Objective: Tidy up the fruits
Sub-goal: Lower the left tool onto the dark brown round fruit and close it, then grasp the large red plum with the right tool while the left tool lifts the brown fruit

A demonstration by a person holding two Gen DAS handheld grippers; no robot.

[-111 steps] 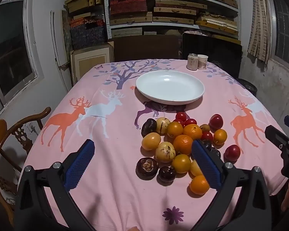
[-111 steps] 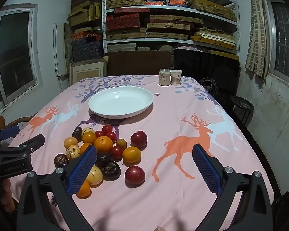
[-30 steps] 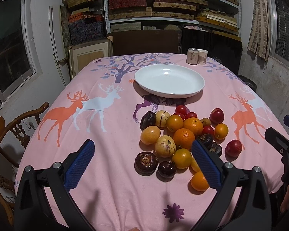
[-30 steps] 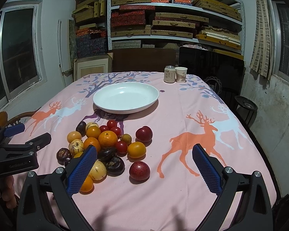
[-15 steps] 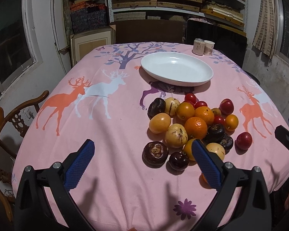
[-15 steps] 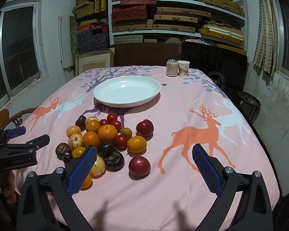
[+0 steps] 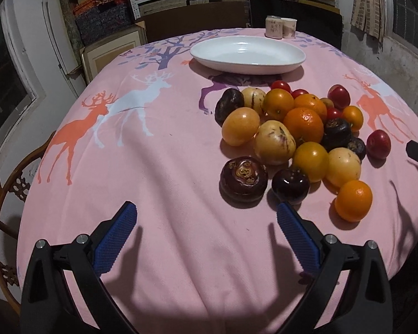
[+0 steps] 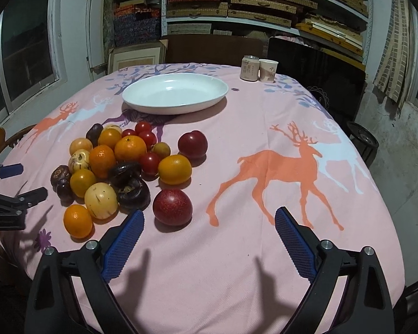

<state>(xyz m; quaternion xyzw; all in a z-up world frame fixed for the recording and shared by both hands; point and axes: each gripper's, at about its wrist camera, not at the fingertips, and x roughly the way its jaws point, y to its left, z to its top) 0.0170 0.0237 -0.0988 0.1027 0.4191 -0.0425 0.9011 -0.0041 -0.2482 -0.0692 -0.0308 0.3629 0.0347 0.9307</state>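
Note:
A pile of fruit [image 7: 295, 130] lies on the pink tablecloth: oranges, yellow melons, dark purple fruits, red plums and small tomatoes. It also shows in the right wrist view [image 8: 119, 164]. An empty white plate [image 7: 248, 53] [image 8: 175, 91] stands behind the pile. My left gripper [image 7: 206, 222] is open and empty, low over the cloth, just short of a dark purple fruit [image 7: 243, 178]. My right gripper [image 8: 209, 228] is open and empty, with a red plum [image 8: 172, 206] just ahead of its left finger.
A can [image 8: 250, 68] and a paper cup [image 8: 268, 69] stand at the table's far edge. A wooden chair [image 7: 2, 208] is at the left side. Shelves with boxes fill the back wall. The left gripper's tip [image 8: 16, 197] shows at the right wrist view's left edge.
Both grippers have dropped lower and moved forward toward the fruit pile. The fruit looks nearer and larger in both views. Nothing on the table has moved.

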